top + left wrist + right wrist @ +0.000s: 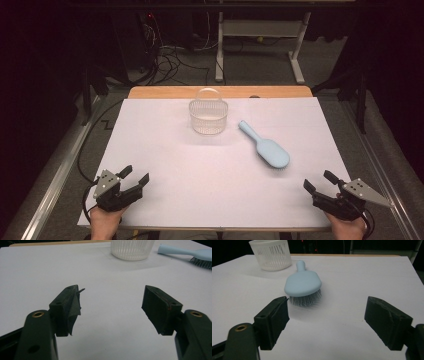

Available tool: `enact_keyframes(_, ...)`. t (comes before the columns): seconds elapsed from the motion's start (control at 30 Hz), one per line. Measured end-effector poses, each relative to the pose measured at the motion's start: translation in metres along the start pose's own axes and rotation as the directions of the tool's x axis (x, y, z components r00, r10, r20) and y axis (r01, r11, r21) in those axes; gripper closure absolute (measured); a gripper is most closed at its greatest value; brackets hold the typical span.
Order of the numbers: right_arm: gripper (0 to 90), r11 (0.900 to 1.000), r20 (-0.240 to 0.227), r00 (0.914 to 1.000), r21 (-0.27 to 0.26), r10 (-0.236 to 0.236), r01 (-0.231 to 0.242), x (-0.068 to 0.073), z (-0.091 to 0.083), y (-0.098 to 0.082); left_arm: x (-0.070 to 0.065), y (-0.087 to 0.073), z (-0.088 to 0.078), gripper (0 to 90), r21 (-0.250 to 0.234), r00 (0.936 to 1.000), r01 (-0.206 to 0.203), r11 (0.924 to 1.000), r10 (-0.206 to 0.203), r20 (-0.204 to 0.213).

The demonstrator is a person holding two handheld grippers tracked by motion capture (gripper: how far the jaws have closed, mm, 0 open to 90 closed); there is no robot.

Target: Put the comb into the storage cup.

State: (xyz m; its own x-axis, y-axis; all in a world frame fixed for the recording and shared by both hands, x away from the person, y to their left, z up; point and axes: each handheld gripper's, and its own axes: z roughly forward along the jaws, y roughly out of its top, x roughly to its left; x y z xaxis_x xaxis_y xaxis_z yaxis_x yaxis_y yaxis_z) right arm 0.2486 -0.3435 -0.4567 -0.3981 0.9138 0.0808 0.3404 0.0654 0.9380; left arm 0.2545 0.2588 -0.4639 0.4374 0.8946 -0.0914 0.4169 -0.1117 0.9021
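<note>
A light blue hairbrush [266, 146] lies bristles down on the white table sheet [210, 170], its handle toward a white slotted basket [208, 113] that stands upright at the back centre. My left gripper [135, 176] rests at the near left corner, jaws apart with nothing between them [111, 305]. My right gripper [319, 182] rests at the near right corner, open and empty [325, 315]. In the right gripper view the hairbrush [302, 285] lies just beyond the left jaw and the basket [271, 254] stands behind it. The left gripper view has the basket [131, 249] and the hairbrush [190, 253] far off.
A wooden table edge [220, 92] shows behind the sheet. Cables [170, 60] and a desk frame [260, 35] stand on the floor beyond. Metal rails [55, 180] run along both sides of the table.
</note>
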Motion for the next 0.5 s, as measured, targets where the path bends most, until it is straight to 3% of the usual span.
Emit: enact_keyframes(0.5,20.6,1.000,-0.009,1.0000,-0.014,0.004,-0.004,0.0014,0.0023,0.0033,0.0006,-0.0001,0.0009,31.0,0.004,1.0000,0.003,1.0000,-0.003,0.007)
